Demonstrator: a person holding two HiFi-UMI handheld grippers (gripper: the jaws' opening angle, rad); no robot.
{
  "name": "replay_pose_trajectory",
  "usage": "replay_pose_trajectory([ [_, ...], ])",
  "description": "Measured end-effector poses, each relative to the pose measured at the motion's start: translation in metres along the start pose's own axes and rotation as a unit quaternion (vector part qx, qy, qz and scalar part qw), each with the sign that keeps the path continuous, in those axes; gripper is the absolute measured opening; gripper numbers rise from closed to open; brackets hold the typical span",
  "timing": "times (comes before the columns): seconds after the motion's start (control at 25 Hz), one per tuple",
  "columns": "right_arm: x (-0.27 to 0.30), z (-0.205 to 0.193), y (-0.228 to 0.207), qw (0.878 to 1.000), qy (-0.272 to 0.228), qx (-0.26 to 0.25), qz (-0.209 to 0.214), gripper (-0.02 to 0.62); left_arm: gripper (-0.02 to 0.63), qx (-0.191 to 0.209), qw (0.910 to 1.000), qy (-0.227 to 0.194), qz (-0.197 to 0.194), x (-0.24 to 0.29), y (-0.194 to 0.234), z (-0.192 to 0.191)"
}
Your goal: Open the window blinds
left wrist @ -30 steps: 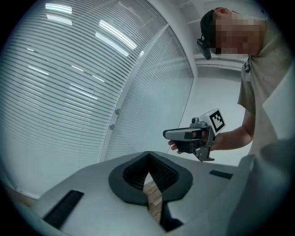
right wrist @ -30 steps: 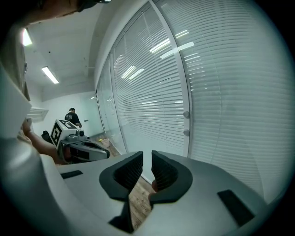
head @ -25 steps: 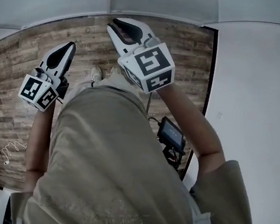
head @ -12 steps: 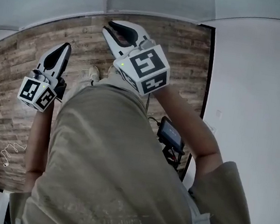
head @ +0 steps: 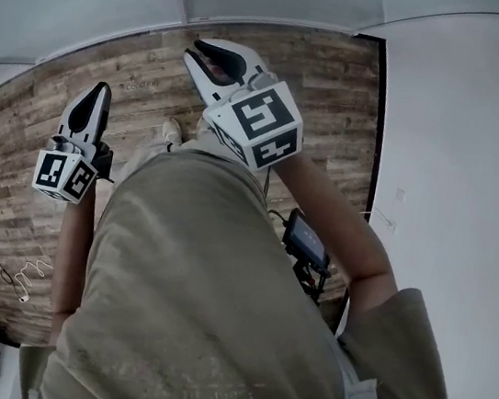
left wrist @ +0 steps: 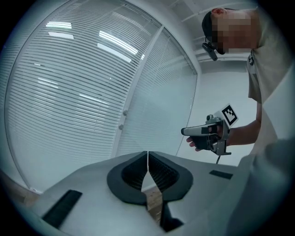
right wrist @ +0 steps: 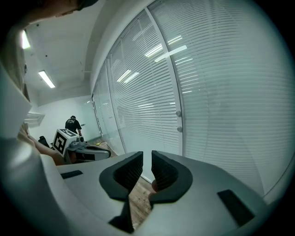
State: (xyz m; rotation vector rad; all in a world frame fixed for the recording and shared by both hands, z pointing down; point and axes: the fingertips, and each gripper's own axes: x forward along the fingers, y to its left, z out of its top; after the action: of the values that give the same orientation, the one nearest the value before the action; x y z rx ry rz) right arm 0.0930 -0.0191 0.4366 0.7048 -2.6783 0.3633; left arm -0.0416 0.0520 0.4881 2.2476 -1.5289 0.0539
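Observation:
Closed white slatted blinds (left wrist: 83,92) cover the glass panes ahead, and they also fill the right gripper view (right wrist: 221,83). Two small round knobs (left wrist: 123,119) sit on the frame post between panes, the same knobs (right wrist: 178,120) showing in the right gripper view. My left gripper (head: 94,95) is held at waist height, shut and empty, its tips (left wrist: 147,154) meeting. My right gripper (head: 217,53) is raised higher and further forward, shut with nothing between its pads (right wrist: 147,154). Both point at the blinds from some distance, touching nothing.
Below me lies a wood-plank floor (head: 17,141), with a white wall (head: 457,178) on the right. A small screen on a stand (head: 307,240) stands close by my right side. Cables (head: 25,274) lie on the floor at left. A person (right wrist: 73,123) stands far off.
My left gripper has swung from a rightward tilt to nearly straight ahead and shifted slightly left. The right gripper has hardly moved.

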Motion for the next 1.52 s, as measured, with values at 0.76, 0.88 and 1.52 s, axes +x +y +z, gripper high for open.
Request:
replay_pose_trajectory([
  [0.76,-0.051,-0.03,-0.004,0.997,-0.05,0.044,-0.028,0.044,0.015,-0.04,0.9983,-0.001,0.043,-0.031,-0.006,-0.023],
  [0.88,-0.048,-0.027,-0.006,0.997,-0.056,0.047,-0.028,0.044,0.015,-0.044,0.9979,-0.008,0.048,-0.03,0.0,-0.021],
  [1.52,0.001,0.02,0.02,0.994,-0.084,0.049,-0.049,0.044,0.015,-0.088,0.9959,-0.002,-0.022,-0.037,0.035,0.004],
])
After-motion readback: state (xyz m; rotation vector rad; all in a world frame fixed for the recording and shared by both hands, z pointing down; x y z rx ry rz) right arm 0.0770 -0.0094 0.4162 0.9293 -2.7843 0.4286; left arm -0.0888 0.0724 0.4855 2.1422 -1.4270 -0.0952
